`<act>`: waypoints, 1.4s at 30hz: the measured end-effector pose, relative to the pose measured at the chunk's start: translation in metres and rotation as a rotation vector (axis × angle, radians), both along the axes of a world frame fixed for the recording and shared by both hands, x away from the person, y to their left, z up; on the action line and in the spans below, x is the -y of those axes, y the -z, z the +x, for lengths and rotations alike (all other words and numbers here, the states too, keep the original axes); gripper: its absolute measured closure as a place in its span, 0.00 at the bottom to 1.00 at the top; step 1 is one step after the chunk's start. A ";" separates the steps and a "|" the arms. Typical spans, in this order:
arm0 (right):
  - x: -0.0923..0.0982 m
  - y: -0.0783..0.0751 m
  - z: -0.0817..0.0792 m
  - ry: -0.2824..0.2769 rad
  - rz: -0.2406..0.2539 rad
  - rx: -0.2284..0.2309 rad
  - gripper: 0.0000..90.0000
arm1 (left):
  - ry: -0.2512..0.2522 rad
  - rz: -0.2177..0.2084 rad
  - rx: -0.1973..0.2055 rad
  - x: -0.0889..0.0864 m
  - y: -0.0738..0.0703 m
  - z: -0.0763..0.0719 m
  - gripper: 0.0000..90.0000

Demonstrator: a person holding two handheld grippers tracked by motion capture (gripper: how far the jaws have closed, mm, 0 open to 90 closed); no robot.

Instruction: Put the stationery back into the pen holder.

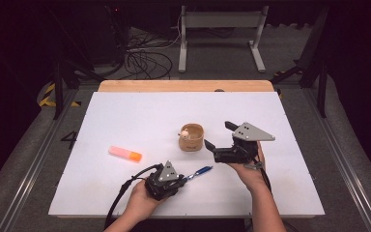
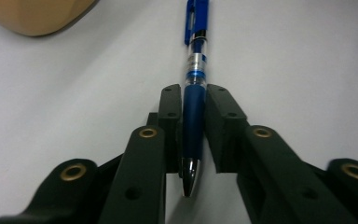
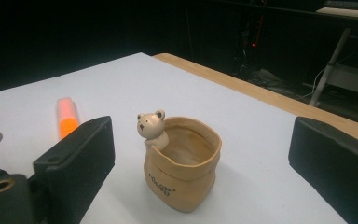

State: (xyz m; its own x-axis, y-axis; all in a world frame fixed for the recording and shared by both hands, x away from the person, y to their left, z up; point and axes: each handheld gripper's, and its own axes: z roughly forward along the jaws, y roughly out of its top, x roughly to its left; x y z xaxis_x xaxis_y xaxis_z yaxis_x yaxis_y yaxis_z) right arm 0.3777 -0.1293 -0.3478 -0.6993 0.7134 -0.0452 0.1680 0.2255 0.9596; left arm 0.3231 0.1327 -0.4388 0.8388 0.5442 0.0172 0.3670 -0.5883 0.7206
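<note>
The white desk (image 1: 125, 116) carries a tan bear-trimmed pot (image 1: 192, 137) at its centre, with the right tool (image 1: 216, 137) released just beside it, jaws standing wide and empty. Nearer the person, the left tool (image 2: 194, 135) is clenched on the blue pen (image 2: 193, 126), which lies low over the desk. Judged progress: pickup is complete, transfer into the pot remains, and the orange highlighter (image 1: 125, 153) lies untouched.
</note>
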 end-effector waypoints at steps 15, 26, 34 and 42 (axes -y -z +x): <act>-0.002 0.000 -0.001 -0.021 -0.023 0.013 0.12 | 0.024 -0.023 -0.022 -0.002 -0.002 0.003 0.89; -0.011 0.002 -0.007 -0.106 -0.130 0.059 0.31 | 0.030 -0.073 -0.026 -0.007 -0.017 0.004 0.89; -0.019 0.003 -0.015 -0.152 -0.308 0.179 0.44 | 0.032 -0.099 -0.024 -0.010 -0.029 0.007 0.89; -0.027 0.006 -0.020 -0.185 -0.439 0.269 0.52 | 0.038 -0.108 -0.013 -0.014 -0.042 0.012 0.89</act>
